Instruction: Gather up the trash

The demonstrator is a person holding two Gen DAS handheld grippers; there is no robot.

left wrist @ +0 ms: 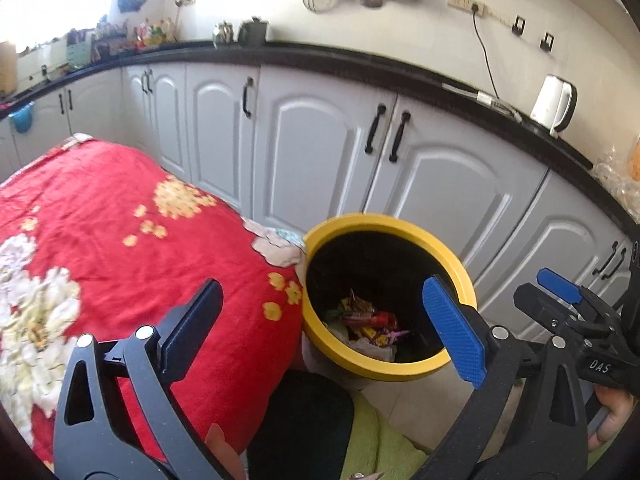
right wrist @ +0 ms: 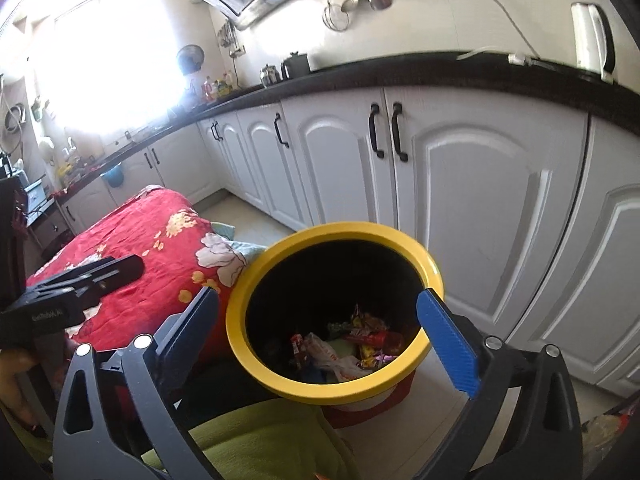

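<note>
A black bin with a yellow rim (left wrist: 376,220) (right wrist: 340,230) stands on the floor beside the red-covered table. Crumpled snack wrappers and a plastic bag (left wrist: 370,322) (right wrist: 360,340) lie at its bottom. My left gripper (left wrist: 324,328) hovers above the bin's near left edge, jaws wide apart and empty. My right gripper (right wrist: 320,336) hangs over the bin mouth, also wide open with nothing between its blue pad (right wrist: 448,344) and dark finger. Each gripper shows in the other's view: the right one (left wrist: 548,292) at the right, the left one (right wrist: 120,270) over the cloth.
A red floral cloth (left wrist: 120,240) (right wrist: 140,232) covers the table left of the bin. White cabinets (left wrist: 320,152) under a black counter run behind, with a white kettle (left wrist: 554,104) on top. Green fabric (right wrist: 260,440) lies below the grippers. A hand (left wrist: 616,412) holds the right gripper.
</note>
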